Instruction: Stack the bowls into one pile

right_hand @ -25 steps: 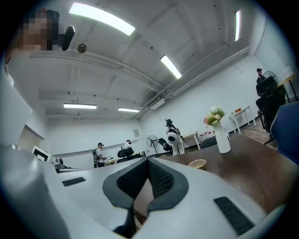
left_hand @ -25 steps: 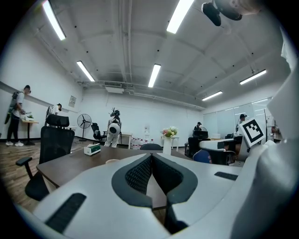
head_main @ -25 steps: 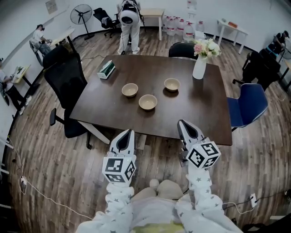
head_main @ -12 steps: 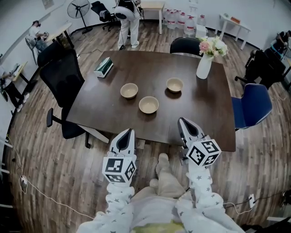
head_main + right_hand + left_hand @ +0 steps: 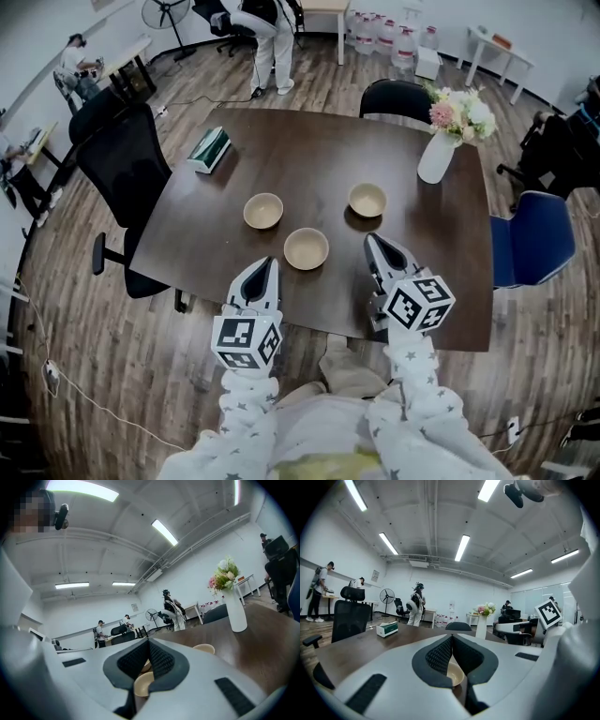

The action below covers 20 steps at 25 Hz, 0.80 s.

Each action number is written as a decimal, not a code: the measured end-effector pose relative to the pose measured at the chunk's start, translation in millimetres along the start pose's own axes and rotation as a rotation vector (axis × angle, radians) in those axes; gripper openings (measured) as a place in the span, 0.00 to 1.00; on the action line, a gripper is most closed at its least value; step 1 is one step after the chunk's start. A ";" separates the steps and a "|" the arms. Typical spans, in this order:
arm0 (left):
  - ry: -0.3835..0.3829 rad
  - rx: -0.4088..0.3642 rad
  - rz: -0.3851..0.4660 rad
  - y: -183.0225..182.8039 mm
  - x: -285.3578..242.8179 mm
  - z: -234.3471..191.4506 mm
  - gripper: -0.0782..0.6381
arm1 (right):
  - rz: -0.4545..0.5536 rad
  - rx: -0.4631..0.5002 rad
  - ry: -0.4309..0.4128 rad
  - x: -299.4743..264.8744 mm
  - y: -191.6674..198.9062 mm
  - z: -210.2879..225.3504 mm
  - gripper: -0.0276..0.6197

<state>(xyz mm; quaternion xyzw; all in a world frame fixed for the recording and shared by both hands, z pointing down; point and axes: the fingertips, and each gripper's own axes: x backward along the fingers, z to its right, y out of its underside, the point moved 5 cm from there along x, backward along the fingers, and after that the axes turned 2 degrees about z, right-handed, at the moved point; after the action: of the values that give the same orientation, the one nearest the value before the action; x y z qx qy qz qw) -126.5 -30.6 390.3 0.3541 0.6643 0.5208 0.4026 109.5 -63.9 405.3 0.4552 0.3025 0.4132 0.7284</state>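
Three tan bowls stand apart on the dark table (image 5: 309,150): a left bowl (image 5: 263,210), a near middle bowl (image 5: 307,248) and a right bowl (image 5: 367,199). My left gripper (image 5: 266,266) is shut and empty, its tip over the table's near edge just left of the middle bowl. My right gripper (image 5: 372,240) is shut and empty too, pointing past the right bowl's near side. In the left gripper view the closed jaws' tips (image 5: 451,637) frame the middle bowl (image 5: 454,674). The right gripper view shows the middle bowl (image 5: 143,684) and the right bowl (image 5: 202,648) beyond its shut jaws.
A white vase of flowers (image 5: 437,155) stands at the table's far right and a green tissue box (image 5: 208,148) at its far left. A black chair (image 5: 127,164) is at the left, a blue chair (image 5: 534,239) at the right. People work in the background.
Both grippers have travelled forward from over the floor to the table's near edge, close to the bowls. The bowls have not moved. Both jaws stay shut.
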 end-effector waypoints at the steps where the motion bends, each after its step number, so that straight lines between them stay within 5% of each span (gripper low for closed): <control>1: 0.002 0.001 -0.001 -1.9 -9.4 -0.4 0.15 | -0.003 -0.001 0.001 -7.3 -3.4 6.6 0.08; 20: 0.126 0.027 -0.100 6.6 -123.8 23.1 0.15 | -0.081 -0.053 0.131 -49.3 -5.4 101.4 0.08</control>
<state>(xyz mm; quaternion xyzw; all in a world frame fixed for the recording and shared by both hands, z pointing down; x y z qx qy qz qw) -52.8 -130.0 414.2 0.2924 0.7120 0.5122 0.3810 170.7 -150.4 444.4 0.3951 0.3569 0.4201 0.7349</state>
